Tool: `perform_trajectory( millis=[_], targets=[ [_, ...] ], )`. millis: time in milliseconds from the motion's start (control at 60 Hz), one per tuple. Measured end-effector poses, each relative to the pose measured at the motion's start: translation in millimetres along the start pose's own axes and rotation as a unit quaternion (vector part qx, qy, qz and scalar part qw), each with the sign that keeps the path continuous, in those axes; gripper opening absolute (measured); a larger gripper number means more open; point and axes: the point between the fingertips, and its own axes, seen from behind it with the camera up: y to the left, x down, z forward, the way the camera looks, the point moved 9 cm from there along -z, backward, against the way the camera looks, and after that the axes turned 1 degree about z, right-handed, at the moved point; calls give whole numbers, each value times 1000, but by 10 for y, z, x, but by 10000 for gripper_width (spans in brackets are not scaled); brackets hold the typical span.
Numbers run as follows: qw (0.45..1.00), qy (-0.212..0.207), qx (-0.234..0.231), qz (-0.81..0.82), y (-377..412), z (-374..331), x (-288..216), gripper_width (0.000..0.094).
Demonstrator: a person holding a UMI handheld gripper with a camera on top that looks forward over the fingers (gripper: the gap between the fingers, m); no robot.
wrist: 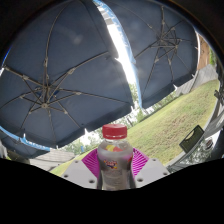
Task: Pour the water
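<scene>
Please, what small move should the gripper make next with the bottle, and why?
Probably tilt the bottle only after its cap is off: the red cap sits on the clear bottle, so no water can leave yet. The gripper holds the bottle upright, jaws shut with pink pads against both sides. No cup to pour into is visible.

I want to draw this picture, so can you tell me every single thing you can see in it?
Bottle: one, clear plastic with a red cap and a pale label, standing upright between the gripper's fingers.
Umbrellas: two, dark grey-blue, open overhead, beyond and above the bottle.
Grass: one green patch, beyond the bottle, under the umbrellas' edge.
Dark object: one, black, on the grass off to the side; too small to name.
Gripper: one, with pink pads on its two fingers, either side of the bottle's lower half; whether they press on it is not clear.
</scene>
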Motion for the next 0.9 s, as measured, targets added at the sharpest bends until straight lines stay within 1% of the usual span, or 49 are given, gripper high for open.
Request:
perform_trajectory(
  millis=[33,100,117,150,200,267,300,367,450,483,500,517,533,550,633,700,817,833,850,867,900],
  targets=[
    [998,6,21,-60,-202,9,39,362],
    [986,42,59,-152,-696,26,274,362],
    [983,65,61,-158,-718,-11,355,362],
    [976,95,71,-185,-911,-28,466,363],
    [962,150,82,-212,-1192,-101,807,363],
    [944,210,94,-237,-1538,-190,1252,363],
    [936,229,97,-248,-1679,-221,1221,364],
    [929,248,102,-255,-1840,-279,1469,363],
    [930,267,93,-235,-1948,-317,1560,363],
    [928,283,90,-225,-1992,-369,1695,363],
    [928,285,87,-222,-2005,-390,1649,365],
    [933,270,81,-224,-2003,-375,1588,362],
    [931,275,79,-226,-2058,-393,1585,362],
    [931,276,79,-226,-1991,-369,1718,363],
    [934,275,78,-213,-2042,-427,1609,363],
    [934,274,77,-215,-2034,-400,1645,370],
    [930,280,85,-220,-2016,-411,1672,523],
    [928,284,86,-225,-2020,-425,1616,547],
    [926,287,86,-231,-2017,-429,1618,588],
    [923,290,86,-238,-2025,-435,1616,650],
    [917,295,93,-252,-2052,-458,1594,797]
  ],
)
